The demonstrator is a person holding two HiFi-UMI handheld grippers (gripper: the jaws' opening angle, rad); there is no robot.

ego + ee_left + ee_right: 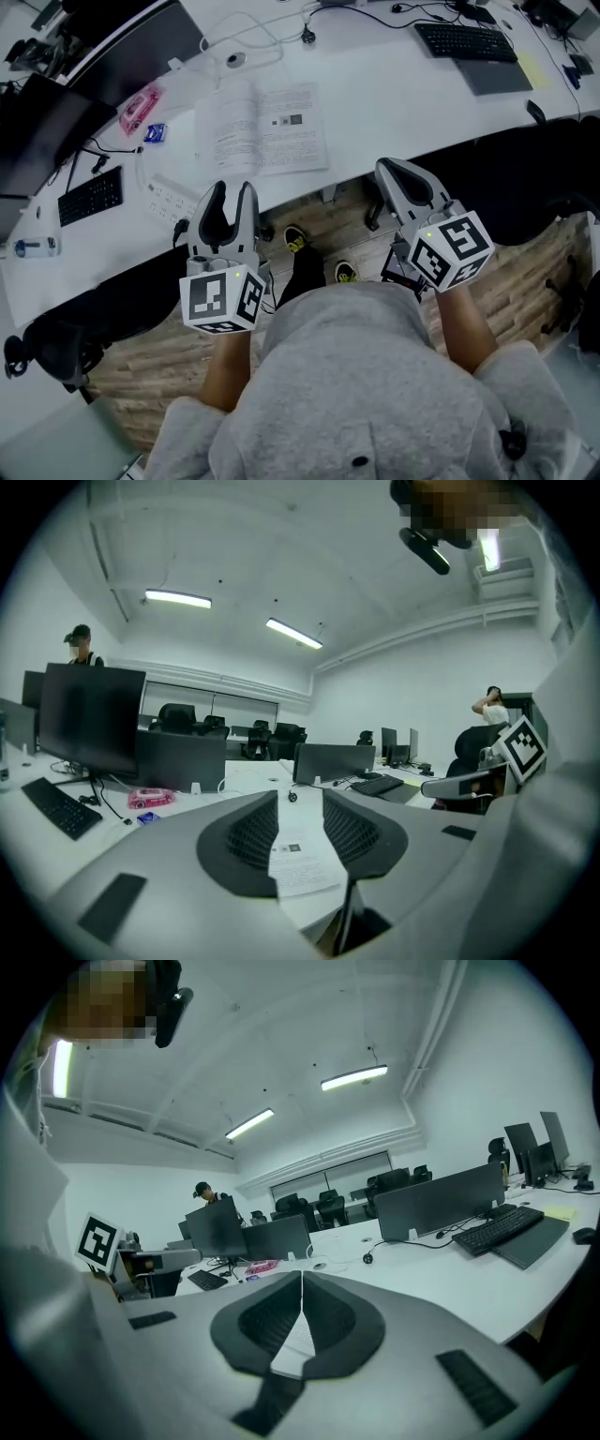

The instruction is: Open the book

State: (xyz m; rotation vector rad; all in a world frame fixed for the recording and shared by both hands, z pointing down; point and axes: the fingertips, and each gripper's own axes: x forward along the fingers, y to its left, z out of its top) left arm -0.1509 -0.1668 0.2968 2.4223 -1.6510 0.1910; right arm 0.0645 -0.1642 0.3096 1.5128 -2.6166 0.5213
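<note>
The jaws of the left gripper [232, 187] are held apart, empty; those of the right gripper [389, 172] are closed on nothing. The book [262, 127] is laid open on the tabletop [394, 84], at twelve o'clock from the left gripper, its print unreadable.

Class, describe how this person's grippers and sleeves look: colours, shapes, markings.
The left gripper and right gripper are grey, with curved jaws lined in black ribbed pads. Each carries a white cube of black square markers. The sleeves are grey sweatshirt fabric.
</note>
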